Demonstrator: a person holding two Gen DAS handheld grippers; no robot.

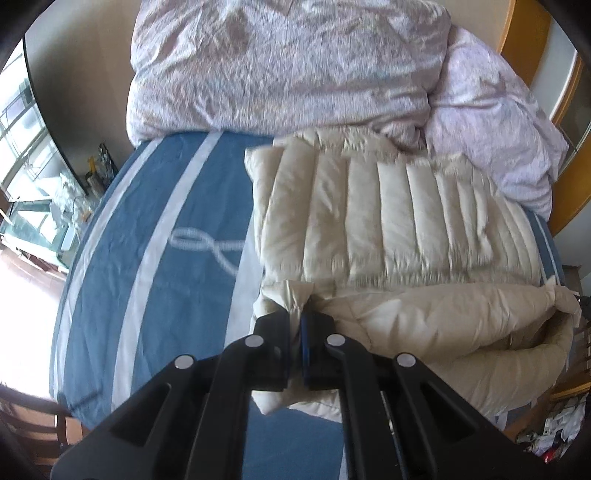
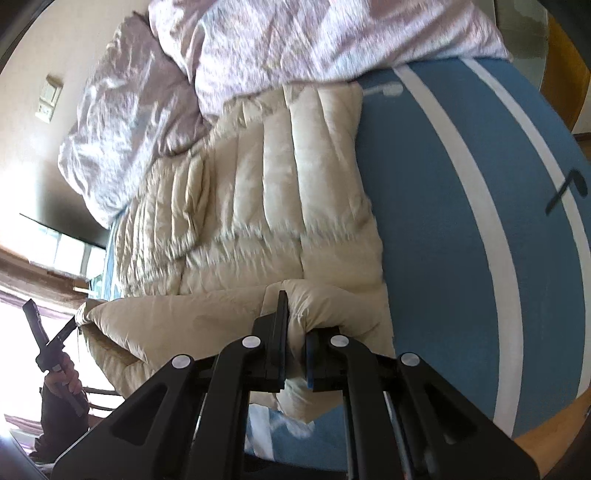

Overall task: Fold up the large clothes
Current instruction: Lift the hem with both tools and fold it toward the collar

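Observation:
A cream quilted puffer jacket (image 1: pixel 388 221) lies on a blue bed sheet with white stripes (image 1: pixel 155 240). Its near edge is lifted into a fold. My left gripper (image 1: pixel 300 314) is shut on the left corner of that edge. In the right wrist view the same jacket (image 2: pixel 258 206) shows, and my right gripper (image 2: pixel 295 325) is shut on a bunch of its fabric at the near right corner. The left gripper (image 2: pixel 75 323) shows far left there, held by a hand, pinching the other corner.
A crumpled lilac patterned duvet (image 1: pixel 280 70) is piled at the head of the bed, behind the jacket; it also shows in the right wrist view (image 2: pixel 155 96). A window (image 1: pixel 26 177) is at left. Wooden furniture (image 1: pixel 524 29) stands at right. Clutter (image 1: pixel 554 424) lies on the floor.

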